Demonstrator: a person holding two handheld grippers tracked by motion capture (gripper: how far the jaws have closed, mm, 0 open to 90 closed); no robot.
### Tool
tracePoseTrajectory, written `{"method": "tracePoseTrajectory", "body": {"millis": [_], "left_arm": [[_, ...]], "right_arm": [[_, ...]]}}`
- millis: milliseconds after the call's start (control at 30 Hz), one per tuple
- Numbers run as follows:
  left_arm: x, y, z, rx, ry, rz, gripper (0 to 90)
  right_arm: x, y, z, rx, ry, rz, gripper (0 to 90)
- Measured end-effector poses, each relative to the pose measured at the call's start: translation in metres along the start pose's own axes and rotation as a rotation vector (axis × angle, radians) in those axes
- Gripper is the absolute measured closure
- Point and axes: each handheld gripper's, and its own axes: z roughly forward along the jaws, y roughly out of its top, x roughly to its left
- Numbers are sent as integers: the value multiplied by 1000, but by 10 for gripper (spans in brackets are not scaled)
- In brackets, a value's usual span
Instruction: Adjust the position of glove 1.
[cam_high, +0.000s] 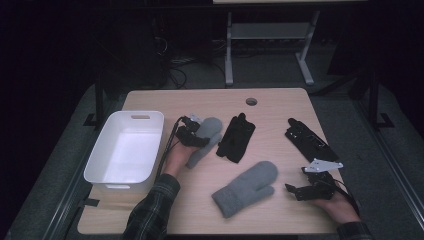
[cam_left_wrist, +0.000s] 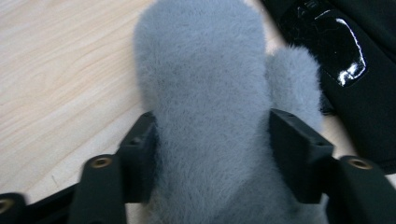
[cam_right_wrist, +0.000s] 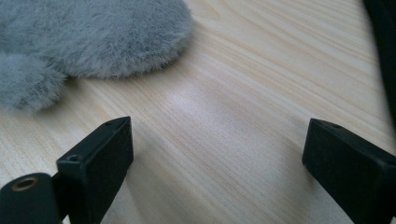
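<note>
Left gripper (cam_left_wrist: 210, 140) clamped across a grey mitten (cam_left_wrist: 205, 93), its pads pressed into the fur on both flanks

The mitten lies left of the table's (cam_high: 280, 100) middle, long axis running from the near-left toward the far edge, rounded tip farthest, thumb beside a black glove (cam_high: 236, 137); a white bin (cam_high: 125, 150) sits at the left edge; the right gripper (cam_right_wrist: 215, 154) hangs wide open over bare wood by the near right corner, a second grey mitten (cam_high: 245, 187) nearby.
</note>
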Motion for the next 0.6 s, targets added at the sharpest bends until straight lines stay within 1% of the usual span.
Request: {"method": "tracePoseTrajectory", "body": {"millis": [33, 67, 100, 167, 200, 267, 333, 367, 433, 467, 500, 600], "left_arm": [[0, 0, 0, -1, -9, -1, 439], [0, 0, 0, -2, -18, -16, 475], [0, -1, -1, 1, -23, -9, 526], [-1, 0, -2, 6, -29, 8, 596], [-2, 0, -2, 8, -30, 11, 641], [-3, 0, -3, 9, -26, 11, 693], [-2, 1, -5, 10, -23, 5, 730], [-3, 1, -5, 3, -30, -22, 741], [-1, 2, -8, 4, -39, -32, 752], [-2, 2, -9, -2, -48, -41, 755], [-1, 2, -11, 4, -52, -36, 756], [-3, 4, -17, -7, -71, -39, 757]], "right_arm": [[0, 0, 0, 0, 0, 1, 86], [0, 0, 0, 0, 0, 0, 86], [0, 0, 0, 0, 0, 0, 86], [0, 0, 0, 0, 0, 1, 86], [0, 0, 0, 0, 0, 0, 86], [0, 0, 0, 0, 0, 1, 86], [0, 0, 0, 0, 0, 1, 86], [0, 0, 0, 0, 0, 1, 86], [0, 0, 0, 0, 0, 0, 86], [0, 0, 0, 0, 0, 0, 86], [0, 0, 0, 0, 0, 1, 86], [0, 0, 0, 0, 0, 0, 86]]}}
